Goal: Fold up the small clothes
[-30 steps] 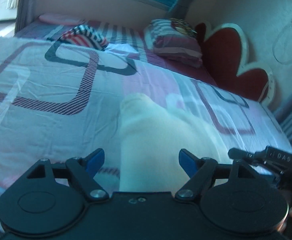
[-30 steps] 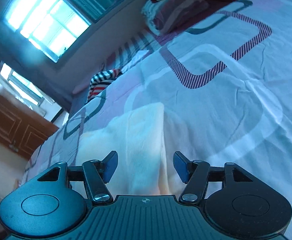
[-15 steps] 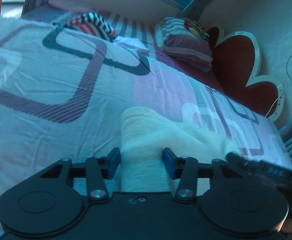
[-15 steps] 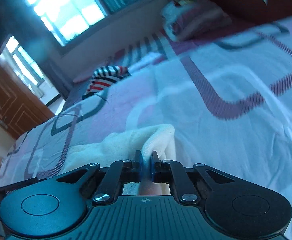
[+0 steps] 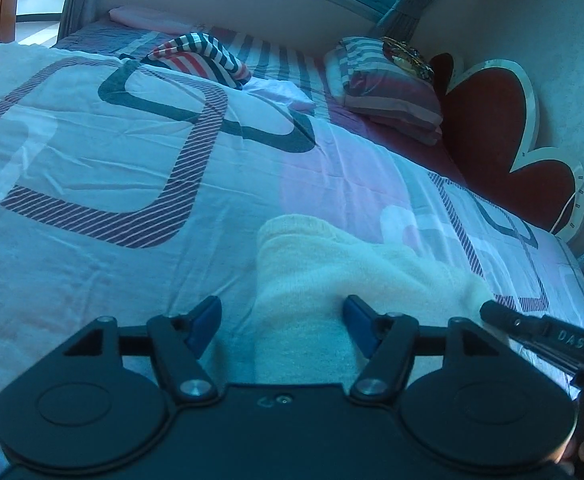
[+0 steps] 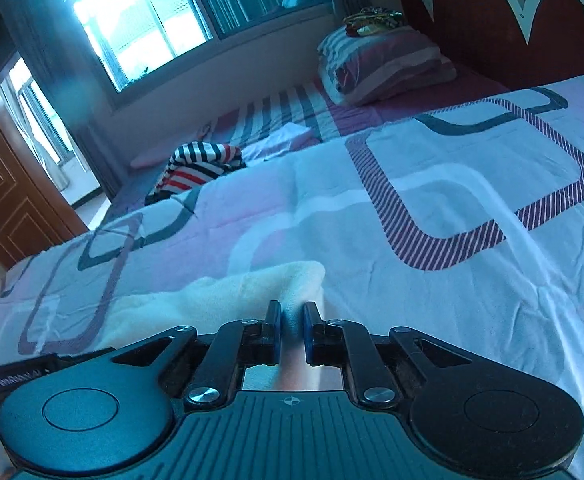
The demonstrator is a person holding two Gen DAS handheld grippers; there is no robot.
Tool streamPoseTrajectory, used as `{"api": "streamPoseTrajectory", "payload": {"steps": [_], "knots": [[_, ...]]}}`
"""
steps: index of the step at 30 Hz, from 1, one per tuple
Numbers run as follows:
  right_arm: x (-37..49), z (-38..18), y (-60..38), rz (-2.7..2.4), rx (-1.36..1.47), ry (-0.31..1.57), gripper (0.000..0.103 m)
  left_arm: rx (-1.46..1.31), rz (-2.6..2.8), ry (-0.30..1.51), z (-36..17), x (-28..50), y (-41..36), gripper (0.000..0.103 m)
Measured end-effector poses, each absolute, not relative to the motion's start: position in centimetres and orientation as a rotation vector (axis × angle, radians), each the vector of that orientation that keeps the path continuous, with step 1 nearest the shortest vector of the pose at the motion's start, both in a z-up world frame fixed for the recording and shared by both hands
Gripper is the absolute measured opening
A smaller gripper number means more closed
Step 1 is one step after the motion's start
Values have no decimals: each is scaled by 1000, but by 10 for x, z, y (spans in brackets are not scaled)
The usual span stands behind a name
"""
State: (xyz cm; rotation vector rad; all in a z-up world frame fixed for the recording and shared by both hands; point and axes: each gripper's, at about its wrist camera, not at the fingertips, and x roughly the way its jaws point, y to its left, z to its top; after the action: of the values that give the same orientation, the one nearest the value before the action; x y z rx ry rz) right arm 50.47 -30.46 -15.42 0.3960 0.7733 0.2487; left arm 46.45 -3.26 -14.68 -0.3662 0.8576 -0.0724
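A small cream fleecy garment point(image 5: 324, 276) lies on the patterned bedspread point(image 5: 92, 152). My left gripper point(image 5: 282, 324) is open, its blue pads on either side of the garment's near left edge. In the right wrist view the same garment point(image 6: 232, 296) lies low and left. My right gripper point(image 6: 291, 332) is shut on the garment's right corner, with cloth pinched between the blue pads point(image 6: 276, 332). The right gripper's tip point(image 5: 492, 312) shows at the far right of the left wrist view, at the garment's right edge.
A striped red, white and dark garment point(image 5: 200, 56) lies crumpled at the far side of the bed, also seen in the right wrist view point(image 6: 200, 164). A striped pillow point(image 5: 388, 84) and a red heart-shaped headboard point(image 5: 488, 120) are at the head. A wooden door point(image 6: 8, 184) stands at left.
My left gripper narrowed around the garment's left edge, then opened wide again. My right gripper closed on the garment's right corner and holds it still.
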Motion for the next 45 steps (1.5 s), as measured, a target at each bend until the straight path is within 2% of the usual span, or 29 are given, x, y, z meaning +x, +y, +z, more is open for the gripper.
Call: {"api": "streamPoseTrajectory", "payload": {"steps": [3, 5, 13, 27, 33, 34, 37, 39, 43, 45], "knots": [[499, -149, -301, 259, 403, 761, 24, -361, -83, 856, -143, 463, -36, 66], [492, -148, -300, 260, 403, 758, 27, -343, -97, 858, -141, 460, -39, 66], [458, -147, -298, 277, 327, 759, 26, -296, -128, 866, -143, 447, -51, 67], [434, -153, -321, 287, 489, 830, 27, -303, -170, 895, -149, 427, -54, 68], [430, -156, -314, 313, 503, 850, 26, -303, -172, 884, -151, 421, -55, 62], [429, -155, -313, 312, 491, 847, 19, -303, -172, 882, -151, 419, -56, 61], [431, -158, -309, 285, 394, 841, 16, -290, -182, 877, -152, 416, -59, 60], [435, -164, -311, 257, 386, 840, 16, -277, -187, 870, -153, 415, -60, 60], [437, -171, -311, 257, 396, 847, 16, -282, -186, 881, -160, 418, -56, 71], [438, -170, -316, 255, 436, 863, 16, -271, -181, 890, -156, 418, -57, 70]]}}
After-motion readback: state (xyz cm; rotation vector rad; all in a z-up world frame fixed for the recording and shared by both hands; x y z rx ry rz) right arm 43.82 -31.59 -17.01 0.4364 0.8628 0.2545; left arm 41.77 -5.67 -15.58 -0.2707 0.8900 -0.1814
